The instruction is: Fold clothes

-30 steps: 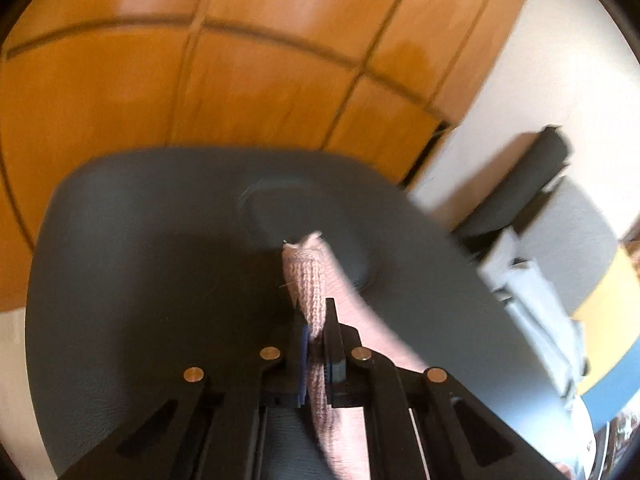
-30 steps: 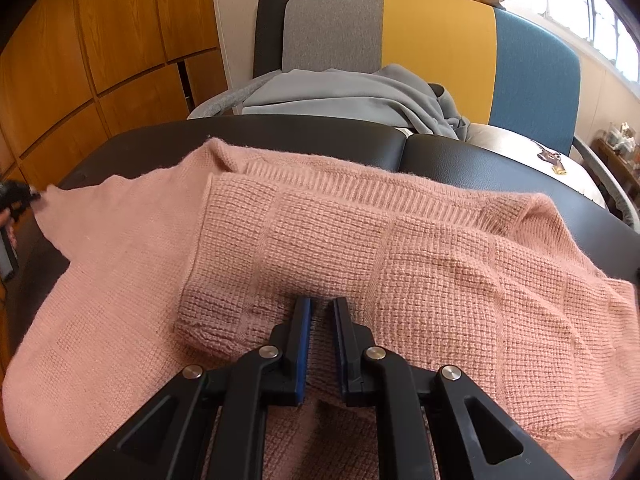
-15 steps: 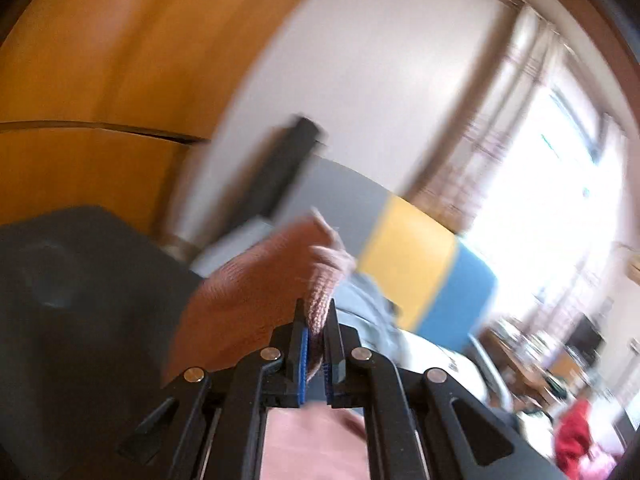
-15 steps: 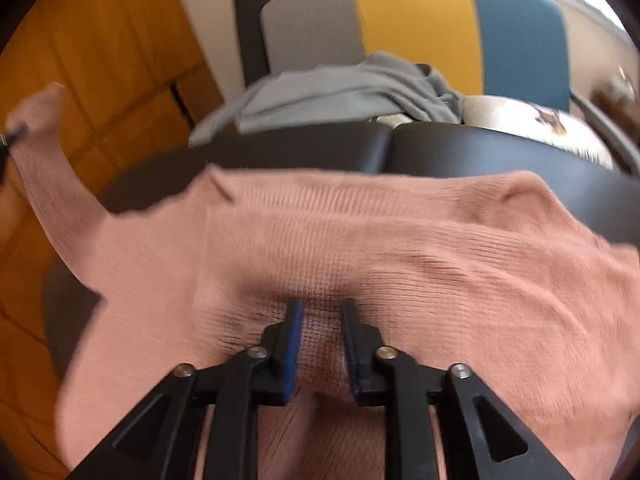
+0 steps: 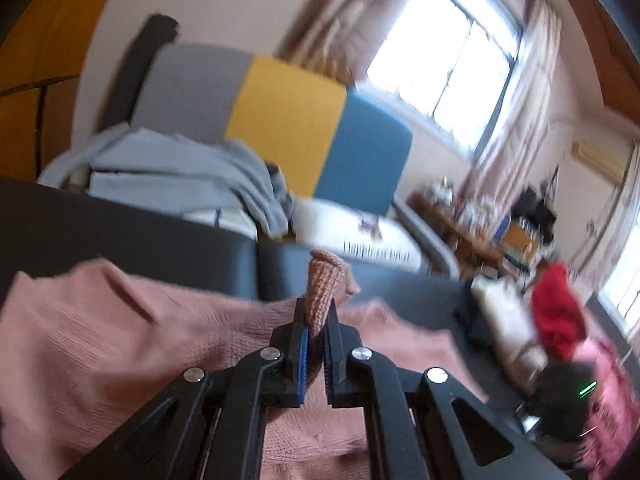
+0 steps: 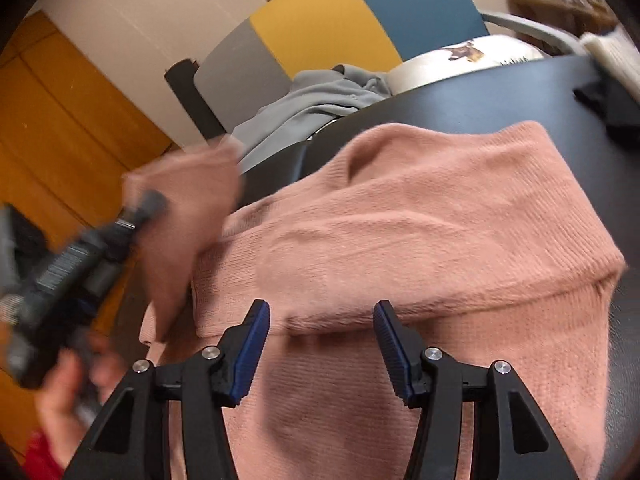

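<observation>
Pink knitted sweater [image 6: 420, 240] lies spread on the black padded table [image 6: 500, 92], covering most of it from the near edge towards the far edge. Left gripper [image 5: 316, 344] is clamped on a ribbed sleeve cuff [image 5: 324, 284], held up over the sweater's body. Right gripper [image 6: 320, 344] is opening, jaws apart just above a folded edge, gripping nothing. Grey garment [image 6: 320, 100] is heaped on the grey/yellow/blue striped chair [image 6: 320, 24] beyond the far edge. No readable writing or labels.
</observation>
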